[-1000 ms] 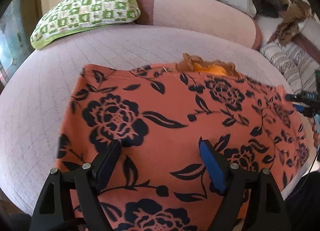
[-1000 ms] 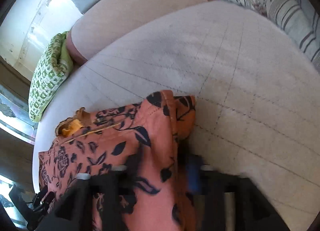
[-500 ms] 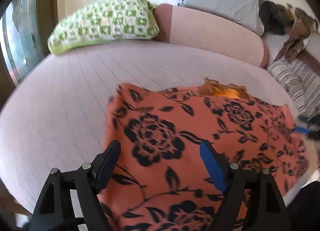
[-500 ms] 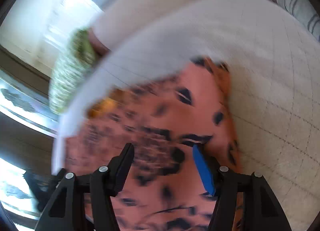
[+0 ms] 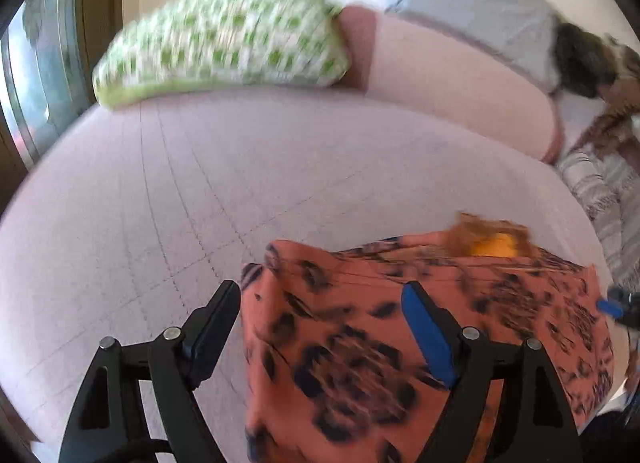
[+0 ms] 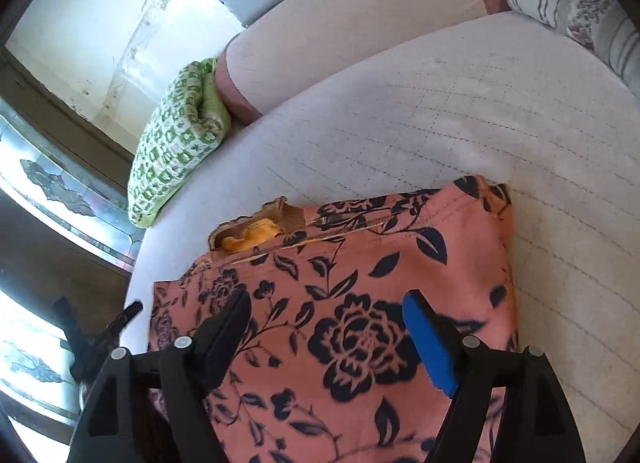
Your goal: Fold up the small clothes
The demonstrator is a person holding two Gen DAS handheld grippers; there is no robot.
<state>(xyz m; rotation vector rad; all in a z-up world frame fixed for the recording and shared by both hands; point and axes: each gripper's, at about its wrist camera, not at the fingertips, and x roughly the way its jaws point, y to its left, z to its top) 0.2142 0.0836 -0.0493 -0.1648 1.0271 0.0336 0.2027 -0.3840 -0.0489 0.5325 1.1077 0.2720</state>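
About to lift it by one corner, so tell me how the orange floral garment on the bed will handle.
The orange floral garment is probably floppy: it lies flat, its edges folded over. It looks light, thin cloth, so a corner lift would likely drape and unfold. On the quilted bed cover it may bunch rather than slide.

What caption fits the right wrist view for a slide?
Right gripper, jaws opening with nothing gripped, above an orange floral garment lying flat on a pale quilted bed.
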